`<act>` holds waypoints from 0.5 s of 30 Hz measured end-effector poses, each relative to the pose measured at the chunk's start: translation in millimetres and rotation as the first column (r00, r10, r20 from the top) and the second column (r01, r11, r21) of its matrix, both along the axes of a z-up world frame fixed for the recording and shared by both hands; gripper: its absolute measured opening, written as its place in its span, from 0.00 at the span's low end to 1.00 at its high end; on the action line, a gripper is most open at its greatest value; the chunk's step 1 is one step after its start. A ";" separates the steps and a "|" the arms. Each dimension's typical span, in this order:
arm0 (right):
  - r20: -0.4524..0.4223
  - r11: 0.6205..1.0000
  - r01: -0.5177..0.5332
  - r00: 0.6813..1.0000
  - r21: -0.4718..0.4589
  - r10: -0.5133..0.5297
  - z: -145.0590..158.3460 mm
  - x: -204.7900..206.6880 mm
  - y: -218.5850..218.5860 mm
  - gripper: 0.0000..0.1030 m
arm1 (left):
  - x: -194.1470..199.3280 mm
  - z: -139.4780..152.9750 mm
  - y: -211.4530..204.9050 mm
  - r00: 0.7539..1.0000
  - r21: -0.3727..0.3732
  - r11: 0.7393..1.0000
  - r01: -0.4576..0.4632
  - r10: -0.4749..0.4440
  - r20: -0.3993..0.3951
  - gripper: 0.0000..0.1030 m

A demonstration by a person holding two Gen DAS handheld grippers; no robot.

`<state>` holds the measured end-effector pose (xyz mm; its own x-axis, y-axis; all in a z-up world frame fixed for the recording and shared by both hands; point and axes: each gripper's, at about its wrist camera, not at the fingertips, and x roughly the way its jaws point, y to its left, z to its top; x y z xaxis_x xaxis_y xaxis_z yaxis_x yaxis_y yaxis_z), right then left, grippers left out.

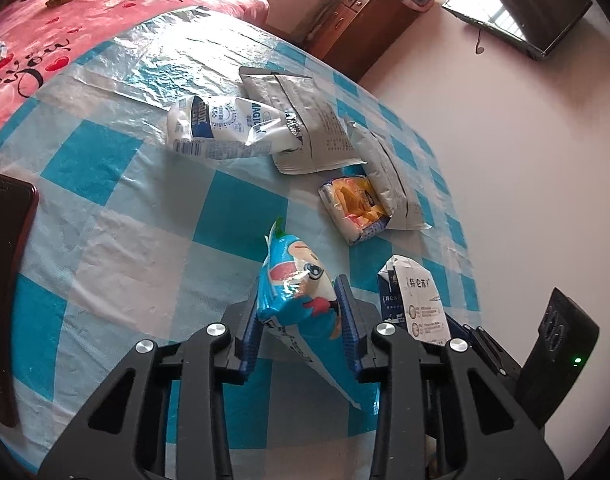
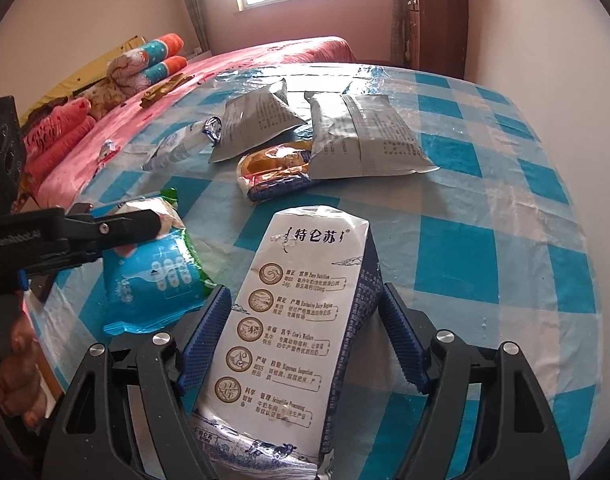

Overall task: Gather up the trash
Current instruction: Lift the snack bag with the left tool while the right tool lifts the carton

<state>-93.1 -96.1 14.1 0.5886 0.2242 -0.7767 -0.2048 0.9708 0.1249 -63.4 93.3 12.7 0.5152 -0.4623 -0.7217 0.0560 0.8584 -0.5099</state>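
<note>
Step in hand: both grippers are picking up trash at once, judging by what each is carrying over the checked tablecloth (image 1: 117,216).
Left gripper (image 1: 301,320): it is clenching the blue snack wrapper (image 1: 295,280), low centre of the left wrist view; the blue pads are pressing the packet from both sides and it is standing tilted above the cloth.
Right gripper (image 2: 305,320): its pads are sitting against the sides of the white milk carton (image 2: 301,320), which is filling the lower centre of the right wrist view, so it is grasping the carton.
Trash waiting: a crumpled white pouch (image 1: 221,128), two grey foil bags (image 1: 305,128) and (image 1: 389,184), and a yellow snack pack (image 1: 355,208) are lying in the upper middle of the left view, some overlapping.
Bin: no container is showing in either view.
Next move: probably carrying both held pieces off to wherever the trash is being gathered, keeping both grips firm, then returning for the cluster.
</note>
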 end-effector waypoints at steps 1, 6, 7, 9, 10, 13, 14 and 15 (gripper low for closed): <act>0.001 1.000 0.000 1.000 -0.002 0.000 0.0 0.2 0.3 0.72 | -0.5 0.6 0.9 1.000 -0.006 1.000 0.005 -0.005 0.003 0.33; 0.007 1.000 0.000 1.000 -0.016 0.000 0.3 0.1 1.5 0.71 | -2.3 1.1 5.0 1.000 -0.037 0.999 0.027 -0.027 0.007 0.32; 0.010 1.000 0.000 1.000 -0.019 0.000 0.6 -0.3 1.7 0.71 | -3.0 0.4 6.4 1.000 -0.045 0.999 0.029 -0.029 0.005 0.32; 0.018 1.000 0.002 1.000 -0.024 -0.001 1.3 -1.0 1.4 0.69 | -4.1 -0.8 9.2 0.999 -0.066 0.997 0.032 -0.032 0.003 0.32; 0.020 1.000 0.003 1.000 -0.026 -0.003 1.6 -1.5 1.7 0.68 | -5.3 -1.0 11.2 0.999 -0.078 0.996 0.035 -0.035 0.006 0.32; 0.029 0.999 0.009 1.000 -0.035 -0.008 2.7 -2.5 1.7 0.65 | -8.5 0.7 17.0 0.999 -0.109 0.993 0.038 -0.037 0.018 0.32; 0.031 0.999 0.010 0.999 -0.037 -0.009 2.9 -2.9 1.7 0.65 | -9.8 1.9 19.7 0.999 -0.120 0.992 0.039 -0.036 0.025 0.32; 0.033 0.999 0.011 0.999 -0.038 -0.010 3.1 -3.2 1.8 0.65 | -11.1 3.1 22.3 0.999 -0.130 0.991 0.039 -0.036 0.030 0.32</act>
<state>-96.2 -94.3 17.2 0.6165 0.1881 -0.7646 -0.1980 0.9769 0.0807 -74.4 115.6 15.8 0.5148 -0.5710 -0.6395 0.1027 0.7816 -0.6152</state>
